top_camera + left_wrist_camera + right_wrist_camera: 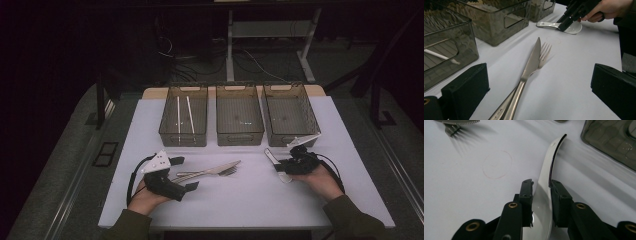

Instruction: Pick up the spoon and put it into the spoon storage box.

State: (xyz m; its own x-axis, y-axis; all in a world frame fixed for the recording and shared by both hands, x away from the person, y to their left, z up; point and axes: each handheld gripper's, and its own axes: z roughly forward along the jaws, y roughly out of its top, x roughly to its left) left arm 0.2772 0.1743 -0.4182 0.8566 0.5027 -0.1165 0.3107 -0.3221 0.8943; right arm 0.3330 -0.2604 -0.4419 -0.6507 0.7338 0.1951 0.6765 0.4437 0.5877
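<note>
While right gripper [541, 191] clamps one spoon [546, 172]: three bins [240, 122], one knife [530, 63], one fork [544, 53]

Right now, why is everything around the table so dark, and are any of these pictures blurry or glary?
High view: light falls on the white table alone, so the floor behind goes near black, and the picture is soft and grainy. Left gripper view: the knife and fork are fairly sharp with a soft sheen; the near jaws blur. Right gripper view: the white spoon shows mild glare; the fork's shadows streak the table.
</note>
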